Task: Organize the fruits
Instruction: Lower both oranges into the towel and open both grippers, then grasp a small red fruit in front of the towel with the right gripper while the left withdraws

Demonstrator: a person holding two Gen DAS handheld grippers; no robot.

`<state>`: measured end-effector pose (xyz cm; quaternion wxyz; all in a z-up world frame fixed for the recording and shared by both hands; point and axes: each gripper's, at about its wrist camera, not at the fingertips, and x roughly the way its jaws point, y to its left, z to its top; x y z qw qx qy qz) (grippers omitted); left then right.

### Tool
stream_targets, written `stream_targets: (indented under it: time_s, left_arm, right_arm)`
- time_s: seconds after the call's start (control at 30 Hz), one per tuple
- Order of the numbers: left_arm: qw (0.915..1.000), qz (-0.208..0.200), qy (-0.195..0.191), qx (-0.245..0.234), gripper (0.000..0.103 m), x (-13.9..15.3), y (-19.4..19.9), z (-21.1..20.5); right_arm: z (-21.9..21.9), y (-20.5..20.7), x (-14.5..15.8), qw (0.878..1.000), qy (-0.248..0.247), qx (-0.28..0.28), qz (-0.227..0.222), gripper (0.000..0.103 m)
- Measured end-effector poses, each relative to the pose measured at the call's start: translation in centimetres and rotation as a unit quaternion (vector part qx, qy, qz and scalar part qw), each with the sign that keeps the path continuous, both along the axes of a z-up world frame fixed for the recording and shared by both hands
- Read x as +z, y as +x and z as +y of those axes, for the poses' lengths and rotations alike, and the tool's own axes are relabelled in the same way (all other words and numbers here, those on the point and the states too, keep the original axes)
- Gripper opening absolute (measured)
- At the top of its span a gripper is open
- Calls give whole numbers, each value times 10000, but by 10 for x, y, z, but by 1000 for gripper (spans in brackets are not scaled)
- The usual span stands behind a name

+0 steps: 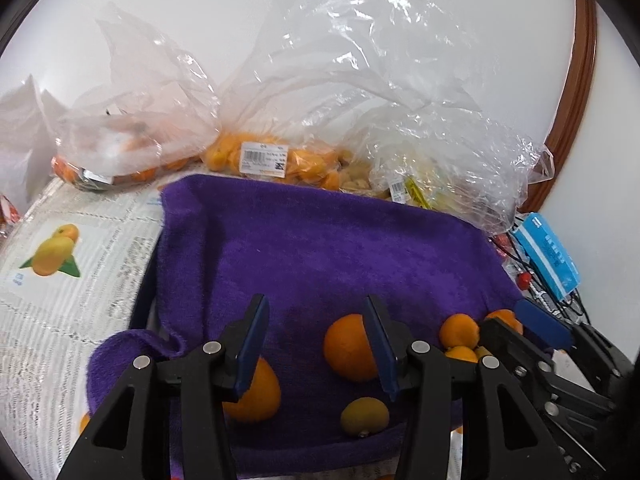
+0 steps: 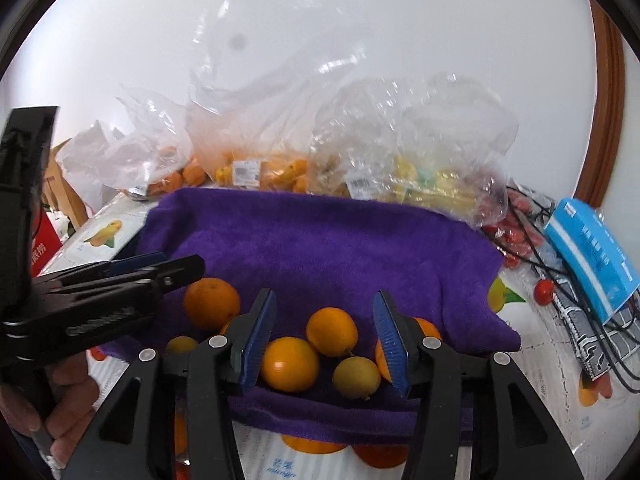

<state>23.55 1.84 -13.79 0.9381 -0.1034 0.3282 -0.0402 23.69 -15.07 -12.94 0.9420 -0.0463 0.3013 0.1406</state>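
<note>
A purple towel covers the table's middle. Oranges lie along its near edge. In the left wrist view, one orange lies under the left finger, another beside the right finger, and a greenish-yellow fruit lies nearer. My left gripper is open and empty above them. In the right wrist view, my right gripper is open and empty, with two oranges and a yellow fruit between its fingers. The left gripper shows at the left there.
Clear plastic bags of oranges and yellow fruit stand behind the towel by the white wall. A blue box, black cables and small red fruits lie right. Printed paper covers the table left.
</note>
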Motion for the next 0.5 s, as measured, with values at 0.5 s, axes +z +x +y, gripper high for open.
stream_targets:
  time_s: [0.5]
  left_arm:
    - [9993, -135, 69, 328, 46, 7, -49, 34]
  right_arm:
    - [-3, -84, -5, 9967, 499, 36, 646, 49]
